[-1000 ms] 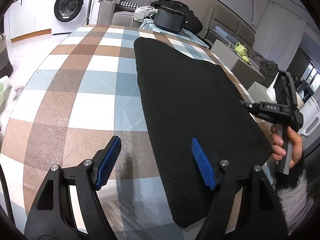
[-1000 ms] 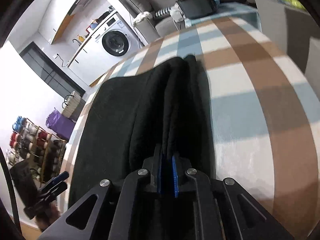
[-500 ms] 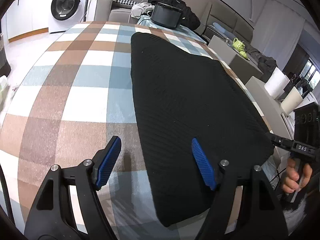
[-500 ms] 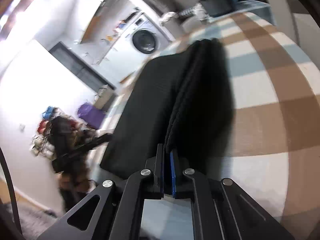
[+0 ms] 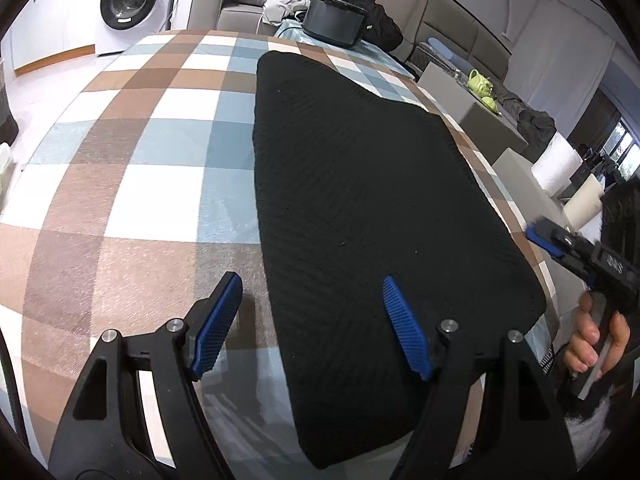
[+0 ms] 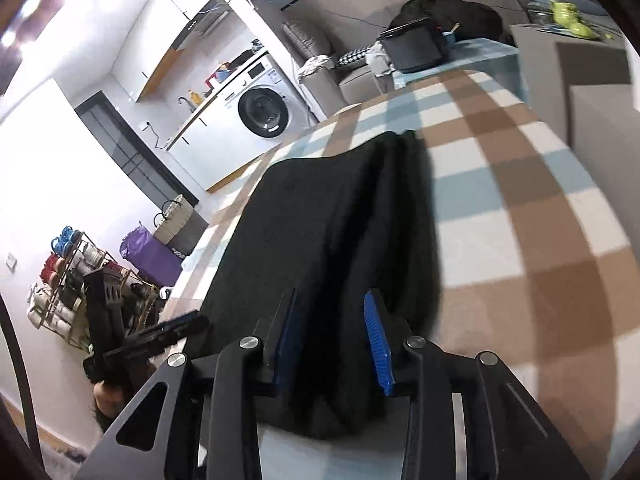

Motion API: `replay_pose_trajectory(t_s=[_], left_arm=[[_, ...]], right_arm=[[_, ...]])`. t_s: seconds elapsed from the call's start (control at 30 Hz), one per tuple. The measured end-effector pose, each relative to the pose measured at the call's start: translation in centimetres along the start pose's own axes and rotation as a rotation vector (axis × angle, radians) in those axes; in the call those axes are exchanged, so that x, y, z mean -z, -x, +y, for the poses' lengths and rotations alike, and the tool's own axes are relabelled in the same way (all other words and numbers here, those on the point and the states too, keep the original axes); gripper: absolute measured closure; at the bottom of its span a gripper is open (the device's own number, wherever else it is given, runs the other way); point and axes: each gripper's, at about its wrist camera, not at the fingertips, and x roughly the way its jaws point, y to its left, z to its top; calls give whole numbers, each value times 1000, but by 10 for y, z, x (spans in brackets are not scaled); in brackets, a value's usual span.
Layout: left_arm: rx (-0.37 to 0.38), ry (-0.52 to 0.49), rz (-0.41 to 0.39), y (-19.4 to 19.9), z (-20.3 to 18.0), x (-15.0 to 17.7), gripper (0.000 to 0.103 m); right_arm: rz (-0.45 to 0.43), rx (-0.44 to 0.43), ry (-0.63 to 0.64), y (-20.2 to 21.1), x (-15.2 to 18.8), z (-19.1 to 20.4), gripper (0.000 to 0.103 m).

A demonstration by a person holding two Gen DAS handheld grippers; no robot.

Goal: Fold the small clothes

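A black knit garment point(image 5: 360, 180) lies flat and lengthwise on the checked tablecloth point(image 5: 140, 160). My left gripper point(image 5: 312, 284) hovers open over its near left edge, one pad over bare cloth, the other over the knit. In the right wrist view the garment point(image 6: 320, 208) shows a doubled, folded edge that runs between the pads of my right gripper point(image 6: 331, 300). Those jaws are opening and the blue pads stand apart from the fabric. The right gripper point(image 5: 548, 240), held by a hand point(image 5: 596, 340), sits at the garment's right edge. The left gripper point(image 6: 188, 326) shows beyond the table's far side.
A black bin point(image 5: 334, 20) stands past the table's far end, a sofa behind it. A washing machine point(image 5: 128, 0) is at the back left. A grey side table with a green teapot point(image 5: 480, 84) is to the right. A shoe rack point(image 6: 68, 280) and purple bag point(image 6: 148, 256) stand on the floor.
My right gripper, shut on the folded edge, drew it back toward the near right side; now its pads have parted. The left gripper has stayed open in place.
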Motion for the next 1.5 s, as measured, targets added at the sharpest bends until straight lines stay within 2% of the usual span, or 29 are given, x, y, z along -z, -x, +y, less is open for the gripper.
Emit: replay_pose_trajectory(t_s=[0.2,0.27,0.3,0.37,0.4,0.47,0.5,0.57,0.67,0.73,0.83,0.9,1.0,1.07,1.17,1.27,1.3,1.33,1.37,1.4,1.43,1.47,1.5], left_arm=[[-10,-16,0,-3,-4,-3,33],[-14,-12,3,-4,-2,-4,33],[-16,-9,4,-5,-1,-4,33],[-21,2,1,-4,3,-5,33],[-19,7,-1,-4,5,-6,33],[-7,18,-2,-5,9,-7,33],[-7,20,1,-6,10,-7,33],[-14,22,7,-8,11,-6,33],[-9,20,4,-4,11,-2,33],[-11,18,3,-2,10,2,33],[-4,-1,7,3,6,10,33],[0,-14,6,6,4,15,33],[6,-28,9,10,3,22,33],[2,-24,5,13,4,26,33],[7,-9,5,17,6,28,33],[3,-6,1,20,7,31,33],[7,-4,5,20,7,32,33],[10,-5,1,20,7,32,35],[13,-7,-5,20,7,33,37],[17,-9,-7,19,6,33,45],[23,-11,-12,18,6,33,61],[37,-10,-2,17,5,33,68],[41,-9,2,16,4,33,70]], right_arm=[[110,-13,-122,-69,-38,-14,69],[123,9,-138,-84,-50,-18,88],[123,19,-120,-86,-53,-14,96],[22,-9,-10,-70,-55,7,96],[-21,30,66,-60,-54,19,96],[5,115,107,-66,-54,23,96],[48,165,108,-74,-53,19,96],[107,193,83,-80,-46,11,93],[110,74,27,-59,-31,7,87],[135,-8,1,-42,-14,9,80],[181,-75,2,-22,17,17,78],[176,-70,51,-7,36,26,78],[126,-22,134,8,54,38,94],[88,-80,155,17,55,42,95],[166,29,154,9,59,35,95],[144,20,153,19,61,37,86],[127,30,159,28,60,38,79],[117,41,153,29,57,35,66],[114,58,137,32,55,31,60],[114,67,122,32,54,27,59],[125,69,97,32,54,23,59],[132,71,82,29,54,21,59],[137,77,76,26,52,21,58]])
